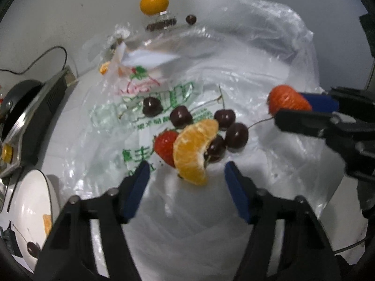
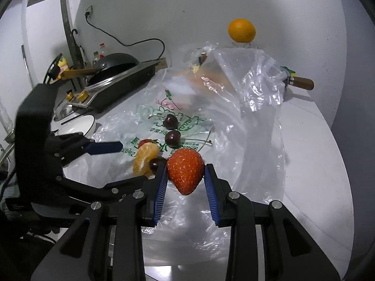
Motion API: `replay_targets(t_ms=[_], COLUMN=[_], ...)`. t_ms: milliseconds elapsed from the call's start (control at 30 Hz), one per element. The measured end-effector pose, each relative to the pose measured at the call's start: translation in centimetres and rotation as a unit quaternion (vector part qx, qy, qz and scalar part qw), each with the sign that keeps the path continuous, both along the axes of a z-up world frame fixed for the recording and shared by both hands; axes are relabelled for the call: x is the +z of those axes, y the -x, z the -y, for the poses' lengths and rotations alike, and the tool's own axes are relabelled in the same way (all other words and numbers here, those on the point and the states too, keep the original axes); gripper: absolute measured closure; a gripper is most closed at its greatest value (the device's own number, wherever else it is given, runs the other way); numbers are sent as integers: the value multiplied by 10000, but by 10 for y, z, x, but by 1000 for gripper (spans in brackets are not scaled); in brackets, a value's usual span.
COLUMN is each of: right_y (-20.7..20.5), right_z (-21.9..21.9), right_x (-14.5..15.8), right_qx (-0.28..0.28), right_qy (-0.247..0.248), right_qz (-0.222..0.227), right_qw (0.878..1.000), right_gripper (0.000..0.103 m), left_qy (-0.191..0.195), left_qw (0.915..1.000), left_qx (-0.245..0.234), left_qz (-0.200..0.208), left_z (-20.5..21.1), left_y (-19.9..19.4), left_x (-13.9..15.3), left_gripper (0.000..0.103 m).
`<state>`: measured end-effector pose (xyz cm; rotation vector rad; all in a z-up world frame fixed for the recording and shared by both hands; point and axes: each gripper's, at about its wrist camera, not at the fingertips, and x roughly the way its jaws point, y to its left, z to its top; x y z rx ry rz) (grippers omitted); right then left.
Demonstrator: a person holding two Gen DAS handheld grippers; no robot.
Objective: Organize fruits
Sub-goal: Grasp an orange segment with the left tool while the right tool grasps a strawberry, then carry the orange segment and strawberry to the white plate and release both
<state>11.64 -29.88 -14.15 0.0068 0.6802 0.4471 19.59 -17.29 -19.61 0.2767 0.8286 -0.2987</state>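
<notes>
Up close, from the left wrist view, the left gripper (image 1: 186,175) is hanging spread wide with nothing between its blue pads, just behind an orange segment (image 1: 194,151). That segment is leaning against a strawberry (image 1: 165,146) and a cluster of dark cherries (image 1: 225,128), all lying on a clear plastic bag (image 1: 234,70) printed with green lettering. At right, the right gripper (image 1: 302,107) is clasping a second strawberry (image 1: 287,101) above the bag. A white bowl (image 1: 30,201) at lower left is holding a cherry and a bit of orange. A whole orange (image 1: 154,2) is sitting far back.

From the right wrist view, the right gripper (image 2: 185,175) is pinching the second strawberry (image 2: 185,169) between its pads, tip pointing toward the camera. The left gripper (image 2: 103,147) is reaching in from the left beside the orange segment (image 2: 144,158). A black wok (image 2: 116,63) is sitting on a cooktop (image 2: 117,86) behind.
</notes>
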Motion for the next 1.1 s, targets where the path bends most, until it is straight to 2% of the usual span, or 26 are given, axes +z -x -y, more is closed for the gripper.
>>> replay_targets(t_ms=[233, 333, 400, 467, 1100], right_y=[-5, -5, -5, -5, 8], right_z=[4, 3, 3, 2, -20], right_x=[-3, -3, -3, -2, 5], right_qx=[-9, -30, -47, -59, 1], right_qy=[15, 28, 35, 55, 197], right_qz=[-29, -36, -34, -27, 31], right_qw=[10000, 10000, 10000, 10000, 9998], right_gripper=[69, 69, 69, 69, 69], left_qy=[223, 300, 342, 424, 718], left_qw=[9994, 9990, 9988, 9983, 9971], left_qx=[11, -36, -50, -88, -152], left_qz=[-265, -319, -346, -383, -219], left_z=[-4, -5, -5, -7, -27], left_y=[-13, -16, -17, -17, 20], left_x=[-11, -10, -10, -9, 14], left_gripper=[53, 66, 70, 79, 80])
